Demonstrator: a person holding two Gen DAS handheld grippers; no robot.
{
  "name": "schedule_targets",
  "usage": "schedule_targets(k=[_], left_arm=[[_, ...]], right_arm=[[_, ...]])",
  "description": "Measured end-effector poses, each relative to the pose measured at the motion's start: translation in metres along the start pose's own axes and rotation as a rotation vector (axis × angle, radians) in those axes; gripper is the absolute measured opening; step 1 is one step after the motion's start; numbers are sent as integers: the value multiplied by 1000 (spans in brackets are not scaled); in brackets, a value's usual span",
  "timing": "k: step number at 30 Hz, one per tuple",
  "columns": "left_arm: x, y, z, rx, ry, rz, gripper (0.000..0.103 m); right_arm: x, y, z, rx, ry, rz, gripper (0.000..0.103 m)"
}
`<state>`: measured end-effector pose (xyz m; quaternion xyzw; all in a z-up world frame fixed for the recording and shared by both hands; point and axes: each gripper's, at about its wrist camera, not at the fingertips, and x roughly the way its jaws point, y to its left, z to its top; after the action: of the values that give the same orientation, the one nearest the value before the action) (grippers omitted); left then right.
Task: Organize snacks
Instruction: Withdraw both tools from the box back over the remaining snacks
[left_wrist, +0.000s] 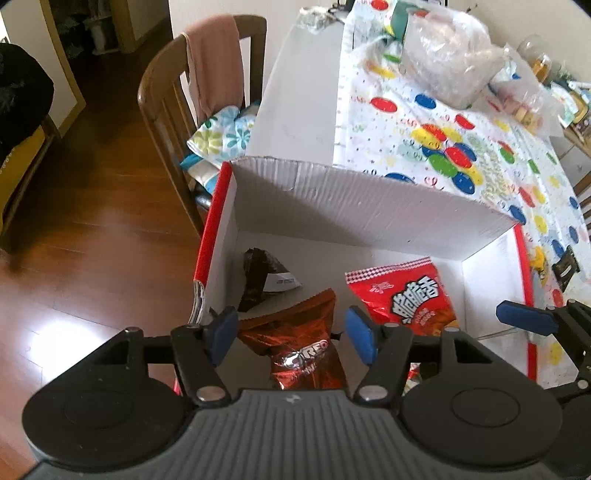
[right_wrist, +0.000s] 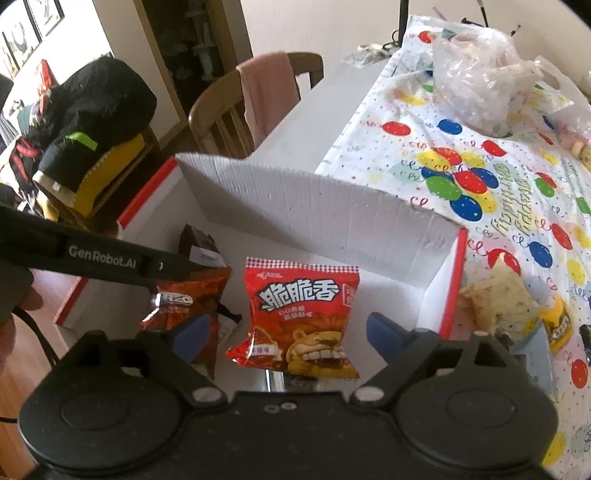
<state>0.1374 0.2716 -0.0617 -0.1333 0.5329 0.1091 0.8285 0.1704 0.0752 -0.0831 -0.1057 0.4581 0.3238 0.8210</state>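
Observation:
A white cardboard box with red edges stands on the table's near corner; it also shows in the right wrist view. Inside lie a red snack bag with a lion, also in the left wrist view, a brown Oreo pack, and a dark packet. My left gripper is open, its blue pads either side of the Oreo pack without pinching it. My right gripper is open above the red bag.
Loose snacks and a yellow packet lie on the balloon tablecloth right of the box. Plastic bags sit at the far end. A wooden chair with a pink cloth stands left, over wood floor.

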Motion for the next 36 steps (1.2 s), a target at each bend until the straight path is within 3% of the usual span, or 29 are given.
schedule_targets(k=[5,8,21,25,36], left_arm=[[-22,-10,-8,21,-61,-12,64],[-34,-16,-13,29,-90,-25,67],[-79,-64,-48,97,-213,-58,67],[-87,-89,-60,118,-231,-80,78],[-87,-172,-79,149,-277,-149,92]], right_arm=[[-24,-6,-5,12,-49,29,95],[-38,-11,-9,25,-83,45,102],[-101,-41,-34,39,-210,71,103],[-120,-62,-47,53,-240,51,103],[-158,-145,-84,89,-274,-45,103]])
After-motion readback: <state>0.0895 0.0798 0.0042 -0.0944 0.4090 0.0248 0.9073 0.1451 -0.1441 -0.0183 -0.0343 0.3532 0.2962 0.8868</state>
